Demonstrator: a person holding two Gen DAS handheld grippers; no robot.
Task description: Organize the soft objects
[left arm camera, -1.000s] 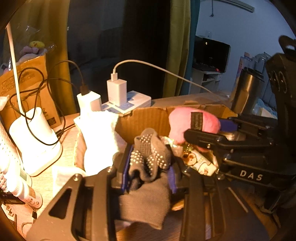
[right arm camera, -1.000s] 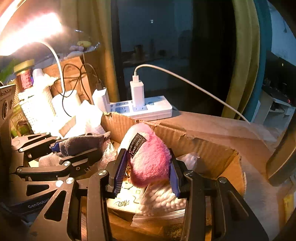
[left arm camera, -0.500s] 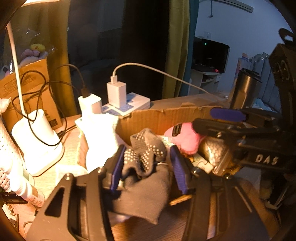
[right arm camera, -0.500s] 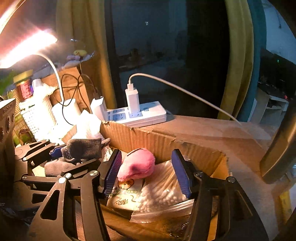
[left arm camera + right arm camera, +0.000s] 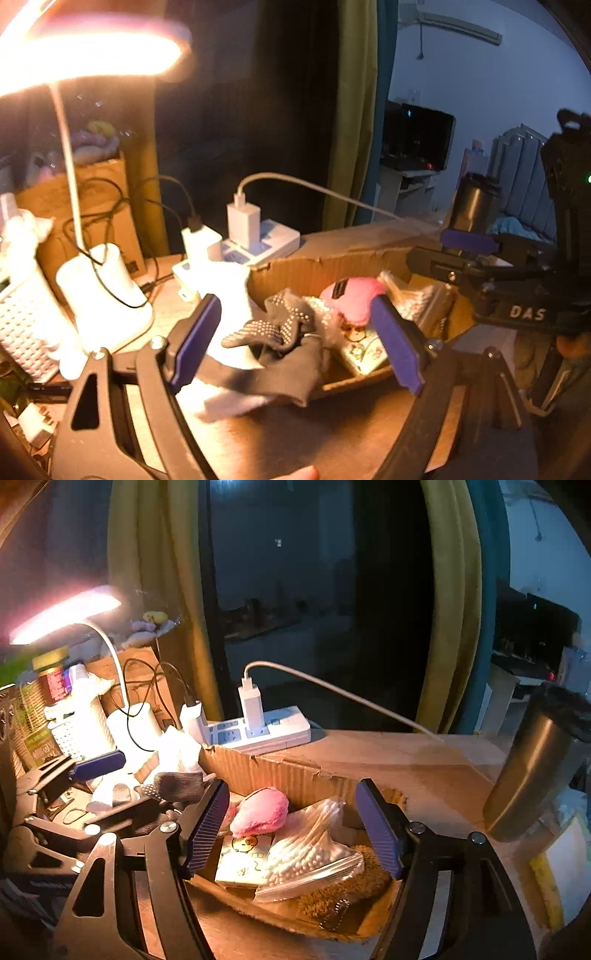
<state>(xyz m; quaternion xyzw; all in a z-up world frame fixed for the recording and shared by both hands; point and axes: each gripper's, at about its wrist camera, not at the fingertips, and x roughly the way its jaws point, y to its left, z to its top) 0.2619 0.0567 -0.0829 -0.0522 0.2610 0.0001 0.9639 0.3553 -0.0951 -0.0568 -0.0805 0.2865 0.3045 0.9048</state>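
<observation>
My left tool [image 5: 295, 332] stands spread wide, its purple pads having just been opening, and nothing is pinched between them. The dark grey knitted glove with pale grip dots [image 5: 280, 343] lies draped over the near left rim of the shallow brown cardboard box [image 5: 332, 269], one cuff hanging outside onto the wooden table [image 5: 332, 435]. My right tool [image 5: 291, 823] is also spread, its pads having just been opening too, and they touch nothing. Below and between them, inside the box, rests the fluffy pink plush pouch [image 5: 260, 812], leaning against a clear plastic bag of white cotton swabs [image 5: 306, 849] and lying partly on a small flat packet with a cartoon print [image 5: 242, 860]. A brown fuzzy item [image 5: 347, 893] lies at the box's near right corner. Behind the box sits a white power strip with a white charger plugged in [image 5: 266, 731]. A lit white desk lamp [image 5: 99, 295] glows at the left.
</observation>
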